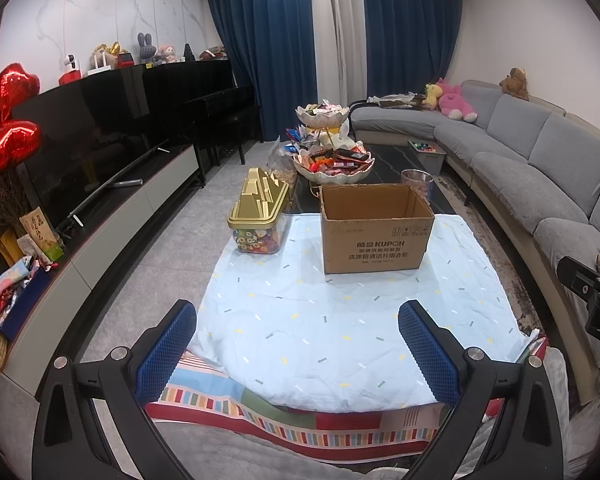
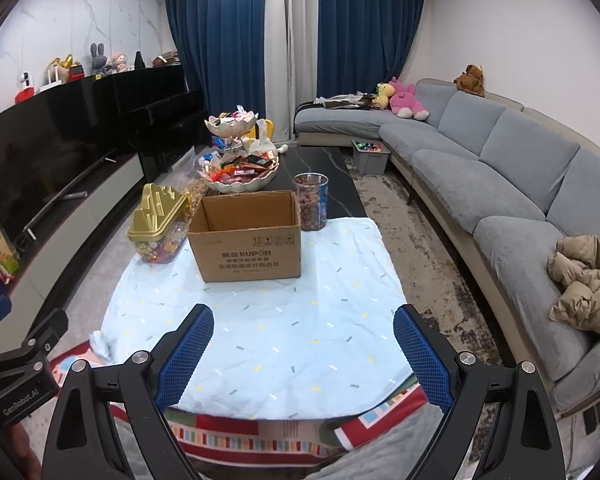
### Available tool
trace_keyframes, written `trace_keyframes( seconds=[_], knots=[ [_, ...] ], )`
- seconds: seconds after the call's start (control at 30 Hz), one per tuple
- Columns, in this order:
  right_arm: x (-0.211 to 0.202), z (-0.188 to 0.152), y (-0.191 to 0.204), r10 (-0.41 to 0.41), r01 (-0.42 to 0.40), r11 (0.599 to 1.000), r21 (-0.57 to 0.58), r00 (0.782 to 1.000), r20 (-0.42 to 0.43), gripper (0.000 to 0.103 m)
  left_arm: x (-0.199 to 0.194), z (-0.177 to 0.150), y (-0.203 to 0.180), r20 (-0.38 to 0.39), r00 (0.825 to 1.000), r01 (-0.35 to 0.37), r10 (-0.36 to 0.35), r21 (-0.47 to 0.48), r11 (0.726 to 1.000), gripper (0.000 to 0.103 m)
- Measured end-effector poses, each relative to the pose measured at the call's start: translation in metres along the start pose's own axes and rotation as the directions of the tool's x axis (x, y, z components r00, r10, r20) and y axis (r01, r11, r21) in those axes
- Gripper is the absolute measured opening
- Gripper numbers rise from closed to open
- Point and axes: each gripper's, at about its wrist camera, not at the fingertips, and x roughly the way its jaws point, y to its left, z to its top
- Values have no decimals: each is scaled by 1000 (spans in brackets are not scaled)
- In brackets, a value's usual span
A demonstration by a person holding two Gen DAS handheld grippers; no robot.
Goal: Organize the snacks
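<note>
Both grippers, left and right, spread wide, empty, cardboard box well ahead

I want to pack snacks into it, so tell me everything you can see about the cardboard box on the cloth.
The cardboard box is plain brown corrugated card, upright, its top open with no flaps showing, and what shows of its inside looks empty. Dark print on the front reads KUPOH above lines of Chinese text, with small handling symbols. It stands on the light blue cloth, apart from both grippers. The gold-lidded candy container stands close on its left; the clear jar stands behind its right corner.
</note>
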Motion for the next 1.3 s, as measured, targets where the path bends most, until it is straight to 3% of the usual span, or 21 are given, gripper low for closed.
trace_keyframes(
  seconds=[1.3],
  knots=[
    [-1,-1,2,5,-5,1000,2,1000,-6,92,2,-3,0,-14,1000,20,-20,-2,1000,103]
  ],
)
